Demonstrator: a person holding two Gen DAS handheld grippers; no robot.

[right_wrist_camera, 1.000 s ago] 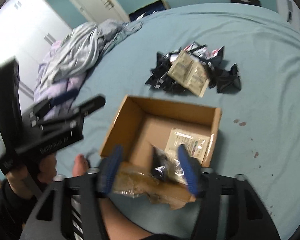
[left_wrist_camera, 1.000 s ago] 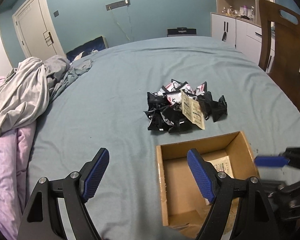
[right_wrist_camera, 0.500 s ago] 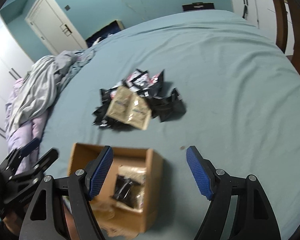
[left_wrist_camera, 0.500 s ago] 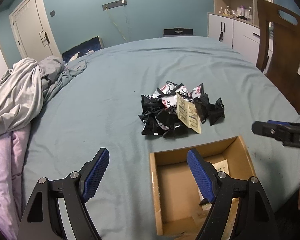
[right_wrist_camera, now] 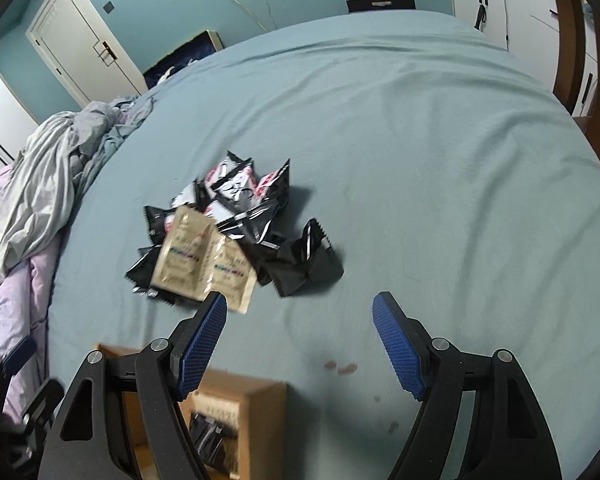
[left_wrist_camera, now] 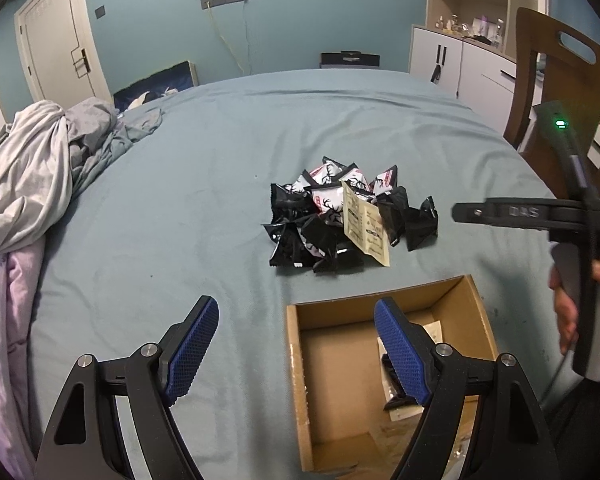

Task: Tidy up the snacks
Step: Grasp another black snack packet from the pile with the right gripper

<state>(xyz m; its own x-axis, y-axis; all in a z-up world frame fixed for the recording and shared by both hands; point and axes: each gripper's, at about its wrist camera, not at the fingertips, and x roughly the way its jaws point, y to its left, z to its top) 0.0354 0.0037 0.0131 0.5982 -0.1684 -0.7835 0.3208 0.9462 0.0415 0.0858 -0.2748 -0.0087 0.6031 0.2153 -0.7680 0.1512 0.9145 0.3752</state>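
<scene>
A pile of black and white snack packets [left_wrist_camera: 342, 218] [right_wrist_camera: 244, 216] lies mid-bed, with a beige sachet [left_wrist_camera: 366, 224] [right_wrist_camera: 198, 260] leaning on it. Near the bed's front stands an open cardboard box [left_wrist_camera: 300, 384] [right_wrist_camera: 260, 400]; a beige sachet [left_wrist_camera: 434, 328] and a black packet [right_wrist_camera: 212, 434] lie inside. My left gripper [left_wrist_camera: 296, 344] hovers open over the box's left wall, holding nothing. My right gripper [right_wrist_camera: 300, 344] hangs open and empty above the bare sheet, just in front of the pile and beyond the box. From the left wrist view it shows side-on at the right edge [left_wrist_camera: 500, 213], held by a hand [left_wrist_camera: 568, 312].
The bed has a blue-grey sheet [left_wrist_camera: 180, 200]. A crumpled grey and lilac duvet [left_wrist_camera: 24, 184] [right_wrist_camera: 32, 200] is heaped along its left side. A wooden chair [left_wrist_camera: 556, 92] stands by the right edge. Small reddish stains [right_wrist_camera: 340, 367] mark the sheet near the box.
My right gripper has lifted out from over the box and swung forward toward the pile, leaving a black packet in the box. The left gripper has barely moved.
</scene>
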